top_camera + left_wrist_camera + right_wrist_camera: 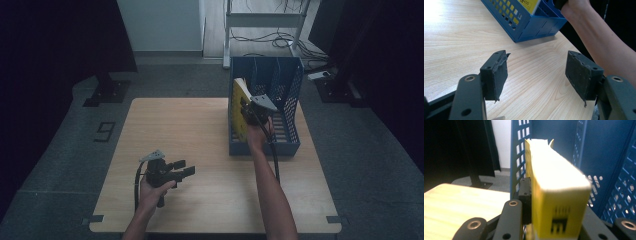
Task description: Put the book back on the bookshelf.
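A thick yellow book [239, 106] stands on edge in the left slot of a blue mesh file rack [291, 146] at the table's far right. My right gripper [249, 113] is shut on the book, which sticks up between the jaws in the right gripper view [556, 182], with one black finger [525, 191] pressed on its left face. My left gripper [182, 168] is held low over the near left of the table and is open, with nothing between its pads [537, 56]. In the left gripper view the rack [536, 25], the book's cover [530, 5] and the person's right forearm [599, 42] lie ahead.
The wooden table [175, 125] has bare surface left of the rack. On the floor behind stand a white metal frame [260, 20] with cables and a black stand base [107, 92]. Dark curtains hang on both sides.
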Tool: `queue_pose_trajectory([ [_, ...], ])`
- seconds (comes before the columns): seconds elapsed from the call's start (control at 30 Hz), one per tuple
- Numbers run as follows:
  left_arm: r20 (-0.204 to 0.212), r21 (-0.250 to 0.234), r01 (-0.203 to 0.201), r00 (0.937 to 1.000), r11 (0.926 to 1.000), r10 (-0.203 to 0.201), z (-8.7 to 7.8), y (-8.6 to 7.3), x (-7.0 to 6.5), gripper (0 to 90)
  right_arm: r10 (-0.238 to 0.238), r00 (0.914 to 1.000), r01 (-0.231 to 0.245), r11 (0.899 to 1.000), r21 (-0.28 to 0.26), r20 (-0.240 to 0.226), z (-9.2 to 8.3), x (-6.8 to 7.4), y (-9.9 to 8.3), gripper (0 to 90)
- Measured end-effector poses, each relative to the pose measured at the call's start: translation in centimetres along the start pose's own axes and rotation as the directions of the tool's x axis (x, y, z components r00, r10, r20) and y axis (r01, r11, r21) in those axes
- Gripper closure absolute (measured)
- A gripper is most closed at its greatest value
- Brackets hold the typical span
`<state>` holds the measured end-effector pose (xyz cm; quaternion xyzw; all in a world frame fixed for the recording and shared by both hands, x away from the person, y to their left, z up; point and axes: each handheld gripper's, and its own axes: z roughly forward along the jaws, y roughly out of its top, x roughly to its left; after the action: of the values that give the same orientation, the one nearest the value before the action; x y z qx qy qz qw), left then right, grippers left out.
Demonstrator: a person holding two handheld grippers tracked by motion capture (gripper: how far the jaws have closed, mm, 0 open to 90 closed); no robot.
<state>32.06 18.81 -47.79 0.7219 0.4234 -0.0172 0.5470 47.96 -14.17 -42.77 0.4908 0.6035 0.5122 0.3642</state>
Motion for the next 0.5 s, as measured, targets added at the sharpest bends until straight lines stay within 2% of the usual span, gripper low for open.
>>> queue_pose_trajectory([
  [0.1,0.001,0.005,-0.004,1.0000,1.0000,0.004,0.1,0.0,-0.1,34.0,-0.019,0.9998,0.019,1.000,0.019,-0.009,-0.6,0.0,-0.1,72.5],
  [0.23,0.002,0.008,-0.006,1.0000,1.0000,0.006,0.1,0.0,-0.2,34.0,-0.022,0.9996,0.022,0.999,0.037,-0.016,-1.2,-0.3,-0.2,71.8],
  [0.5,-0.003,0.012,-0.007,1.0000,0.9999,0.007,0.2,-0.1,-0.2,34.0,-0.025,0.9990,0.026,0.998,0.052,-0.038,-1.3,-0.4,-0.1,68.2],
])
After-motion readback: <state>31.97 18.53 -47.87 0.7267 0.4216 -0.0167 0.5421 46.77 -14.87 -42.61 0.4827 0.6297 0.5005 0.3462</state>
